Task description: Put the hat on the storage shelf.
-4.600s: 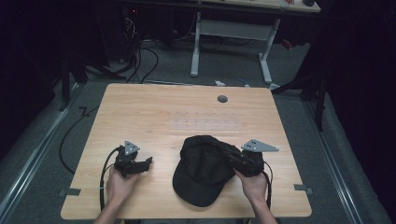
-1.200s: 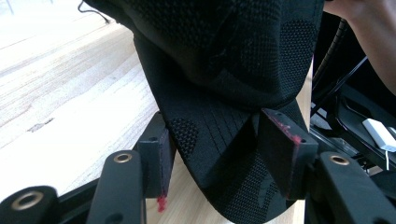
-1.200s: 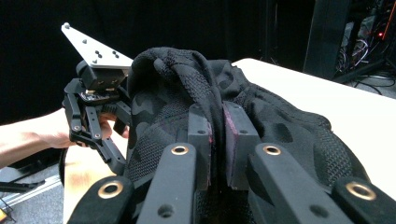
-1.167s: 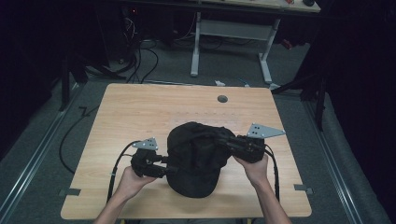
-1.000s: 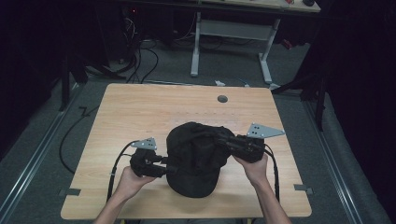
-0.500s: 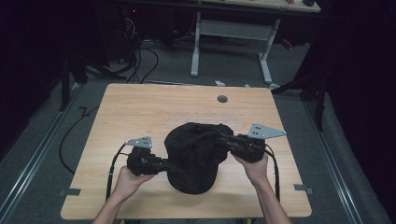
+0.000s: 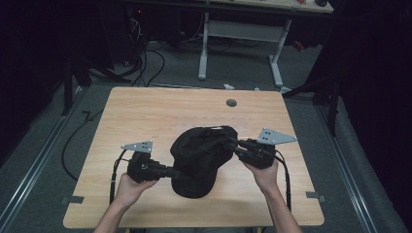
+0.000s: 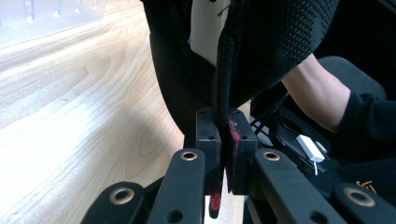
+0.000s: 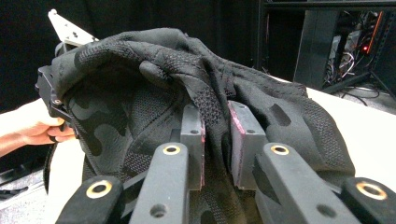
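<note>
From above, a black cap [image 7: 201, 158] sits near the middle of the wooden table [image 7: 145, 111], with the left gripper [image 7: 171, 171] at its left edge and the right gripper [image 7: 232, 143] at its right edge, a hand behind each. In the left gripper view the jaws have just closed and are clamped tight on a thin edge of the cap [image 8: 261, 42], which rises above them. In the right gripper view the jaws have just been opening a little, with a fold of the cap's mesh cloth [image 9: 196, 88] between the pads [image 9: 243, 135], which touch it on both sides.
</note>
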